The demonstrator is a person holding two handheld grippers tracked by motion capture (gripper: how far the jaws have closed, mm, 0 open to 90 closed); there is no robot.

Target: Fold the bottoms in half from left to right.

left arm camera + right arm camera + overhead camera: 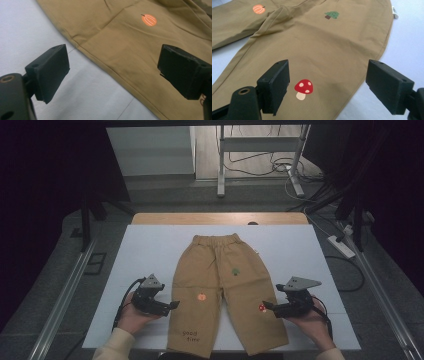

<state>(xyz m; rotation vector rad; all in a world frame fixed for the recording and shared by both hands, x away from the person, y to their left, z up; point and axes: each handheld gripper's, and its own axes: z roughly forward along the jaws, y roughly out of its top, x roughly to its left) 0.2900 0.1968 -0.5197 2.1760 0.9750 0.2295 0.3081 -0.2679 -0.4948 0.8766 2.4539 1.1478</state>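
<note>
Right now tan trousers (220, 290) are lying flat on a white sheet (150, 250) covering the table, waistband pointing away from the person and both legs running toward the near edge, where the cuffs are hanging slightly past the sheet. Small prints are showing on the fabric: an orange pumpkin (201, 297) on one leg, a green tree (234, 271) higher up on the other, a red mushroom (261, 308) near that leg's outer seam, and some lettering (190, 336) low on the pumpkin leg.

The left gripper (174, 304) is sitting in the person's left hand (134, 316), pointing inward at the outer seam of the pumpkin leg. In the left gripper view its jaws are standing wide apart with nothing clamped; one jaw is hovering over the bare sheet and the other over the cloth, with the leg's edge running between them.

The right gripper (264, 306) is resting in the right hand (307, 319), aimed inward at the other leg's outer edge, just beside the mushroom. In the right gripper view its jaws are likewise spread wide and holding nothing, one over the fabric next to the mushroom, the other over the sheet past the seam. A small white tag (394, 12) is sticking out from the far side seam
</note>
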